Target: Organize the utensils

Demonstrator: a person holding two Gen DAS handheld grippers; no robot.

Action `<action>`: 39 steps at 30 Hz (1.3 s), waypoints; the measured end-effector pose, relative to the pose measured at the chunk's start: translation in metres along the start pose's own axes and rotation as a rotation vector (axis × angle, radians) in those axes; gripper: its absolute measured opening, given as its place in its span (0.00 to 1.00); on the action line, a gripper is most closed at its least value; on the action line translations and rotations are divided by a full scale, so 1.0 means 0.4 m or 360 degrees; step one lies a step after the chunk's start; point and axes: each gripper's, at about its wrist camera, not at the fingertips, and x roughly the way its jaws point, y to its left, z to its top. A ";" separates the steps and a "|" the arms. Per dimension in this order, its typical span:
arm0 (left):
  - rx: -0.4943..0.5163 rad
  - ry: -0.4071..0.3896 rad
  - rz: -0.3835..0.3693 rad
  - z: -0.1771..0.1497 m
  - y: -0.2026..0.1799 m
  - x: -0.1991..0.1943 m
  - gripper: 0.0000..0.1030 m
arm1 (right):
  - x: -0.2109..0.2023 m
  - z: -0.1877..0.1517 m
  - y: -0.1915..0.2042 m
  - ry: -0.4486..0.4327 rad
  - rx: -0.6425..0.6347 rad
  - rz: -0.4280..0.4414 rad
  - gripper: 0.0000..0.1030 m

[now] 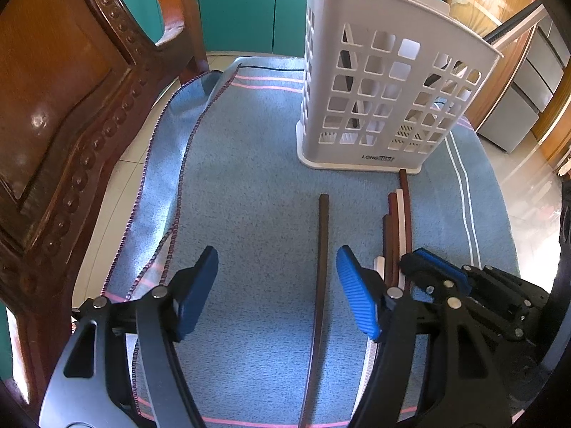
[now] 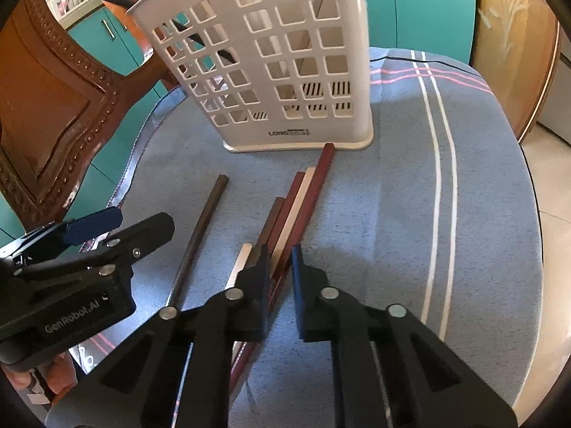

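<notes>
Left gripper stands open over the blue cloth, a lone dark chopstick lying between its pads, untouched. Right gripper, just beside, has closed on a reddish chopstick in the bundle of brown and white sticks. Beyond, the white holder stands upright, the longest stick's tip touching its base.
</notes>
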 end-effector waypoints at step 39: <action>-0.0071 0.0025 0.0038 0.016 0.045 0.010 0.71 | 0.009 0.026 -0.029 0.0012 -0.0017 -0.0197 0.01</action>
